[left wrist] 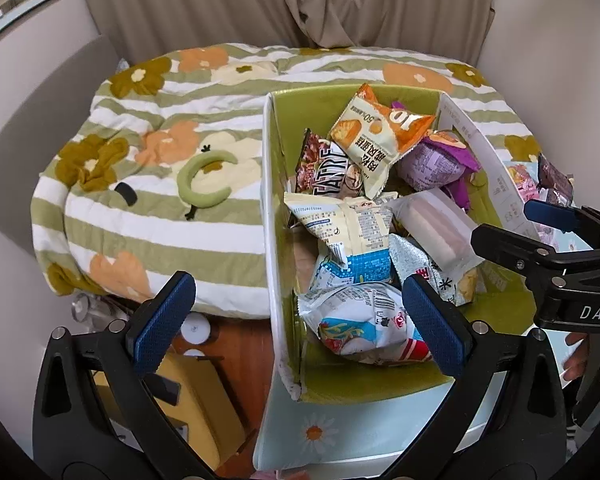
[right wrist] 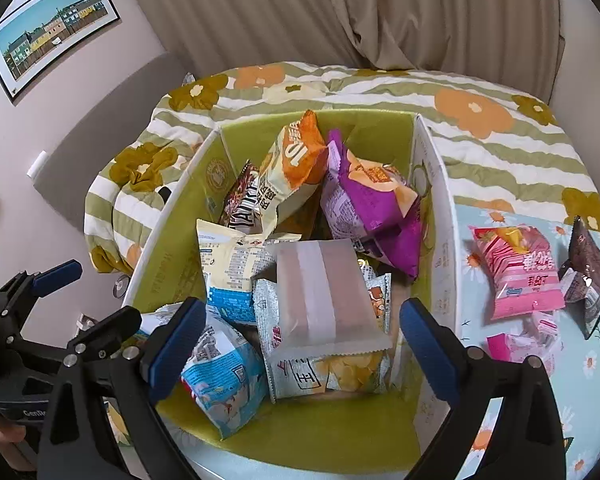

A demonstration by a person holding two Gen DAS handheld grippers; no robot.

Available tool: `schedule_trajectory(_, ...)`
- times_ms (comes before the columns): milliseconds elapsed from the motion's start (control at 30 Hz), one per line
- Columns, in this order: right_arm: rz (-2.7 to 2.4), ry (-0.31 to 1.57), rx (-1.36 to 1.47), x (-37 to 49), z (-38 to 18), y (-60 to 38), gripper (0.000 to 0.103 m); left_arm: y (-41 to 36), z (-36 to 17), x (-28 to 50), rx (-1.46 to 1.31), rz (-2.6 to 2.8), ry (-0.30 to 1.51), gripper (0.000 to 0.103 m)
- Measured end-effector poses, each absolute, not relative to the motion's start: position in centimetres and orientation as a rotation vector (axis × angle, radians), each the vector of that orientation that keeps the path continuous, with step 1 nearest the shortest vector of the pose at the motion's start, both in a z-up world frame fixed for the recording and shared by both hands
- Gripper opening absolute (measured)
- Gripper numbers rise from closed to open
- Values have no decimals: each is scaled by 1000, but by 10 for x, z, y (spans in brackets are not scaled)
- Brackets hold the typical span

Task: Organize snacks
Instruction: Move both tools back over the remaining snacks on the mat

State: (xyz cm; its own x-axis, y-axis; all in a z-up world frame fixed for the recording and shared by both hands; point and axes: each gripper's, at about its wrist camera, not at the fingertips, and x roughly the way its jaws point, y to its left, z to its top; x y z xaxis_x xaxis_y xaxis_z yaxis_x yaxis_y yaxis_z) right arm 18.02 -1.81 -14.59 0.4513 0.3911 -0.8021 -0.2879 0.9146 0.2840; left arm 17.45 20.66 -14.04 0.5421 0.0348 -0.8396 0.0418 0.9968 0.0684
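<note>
A green-lined cardboard box (left wrist: 278,184) (right wrist: 172,216) holds several snack packets: an orange and cream one (left wrist: 376,128) (right wrist: 296,164), a purple one (left wrist: 436,160) (right wrist: 372,204), a frosted white packet (left wrist: 440,228) (right wrist: 324,292) on top, and a blue and white bag (left wrist: 364,320) (right wrist: 224,376). My left gripper (left wrist: 300,320) is open and empty over the box's left wall. My right gripper (right wrist: 300,340) is open and empty just above the frosted packet. It also shows in the left wrist view (left wrist: 516,224). A pink packet (right wrist: 520,272) and a dark packet (right wrist: 588,268) lie outside, right of the box.
The box stands on a pale blue daisy-print cloth (right wrist: 580,360). A striped floral quilt (left wrist: 160,184) (right wrist: 480,120) covers the bed behind. Wood floor and a yellow object (left wrist: 204,400) lie below left. Curtains (left wrist: 300,0) hang behind.
</note>
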Motion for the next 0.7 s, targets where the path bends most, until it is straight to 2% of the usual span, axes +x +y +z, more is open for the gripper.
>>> schedule_trajectory(400,342,930,134,157,-98,-56,97,190,-103,161,91,-48,925,102)
schedule_trajectory(700,186,871,136,135,-64,-133,97,120,-75,175,113,-188,870,102)
